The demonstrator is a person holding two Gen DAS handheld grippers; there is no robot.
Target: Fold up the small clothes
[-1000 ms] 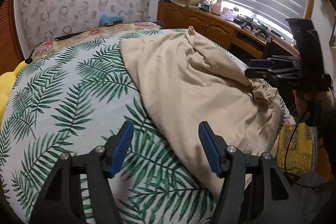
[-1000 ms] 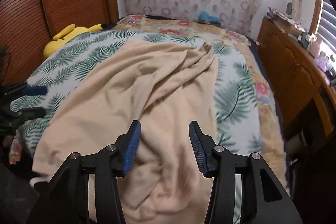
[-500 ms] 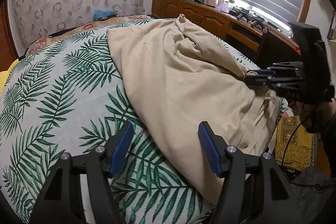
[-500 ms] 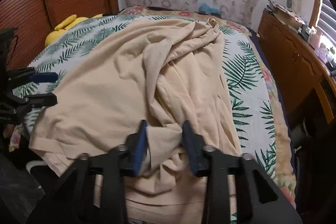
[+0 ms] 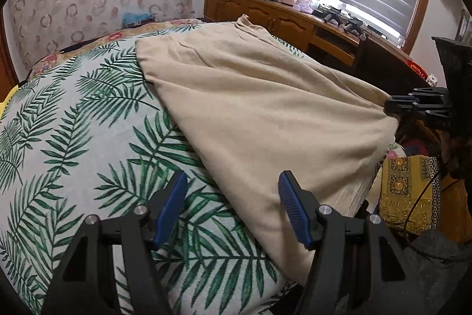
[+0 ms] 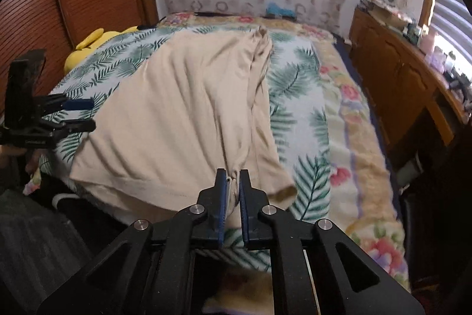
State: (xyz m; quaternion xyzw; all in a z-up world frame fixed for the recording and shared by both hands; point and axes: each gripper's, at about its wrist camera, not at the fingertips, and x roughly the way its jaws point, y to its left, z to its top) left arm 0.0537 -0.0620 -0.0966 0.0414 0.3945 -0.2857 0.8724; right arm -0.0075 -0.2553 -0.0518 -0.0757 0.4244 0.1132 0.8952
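A beige garment (image 5: 259,114) lies spread on the palm-leaf bedspread (image 5: 73,138), and it shows too in the right wrist view (image 6: 183,114). My right gripper (image 6: 233,185) is shut on a bunched fold of the garment near its hem, pulling the cloth taut; it also shows at the right of the left wrist view (image 5: 389,105). My left gripper (image 5: 233,205) is open and empty, just above the bedspread at the garment's near edge. It shows open at the left of the right wrist view (image 6: 85,115).
A yellow plush toy (image 6: 91,46) lies at the bed's head by the wooden headboard. A wooden dresser (image 6: 401,84) with clutter runs along the window side. A floral blanket (image 6: 354,138) covers the bed's right edge. A yellow patterned cushion (image 5: 410,191) sits beside the bed.
My right gripper has closed on a fold of the beige garment and pulled it back, stretching the cloth smooth. My left gripper stayed open and shifted little.
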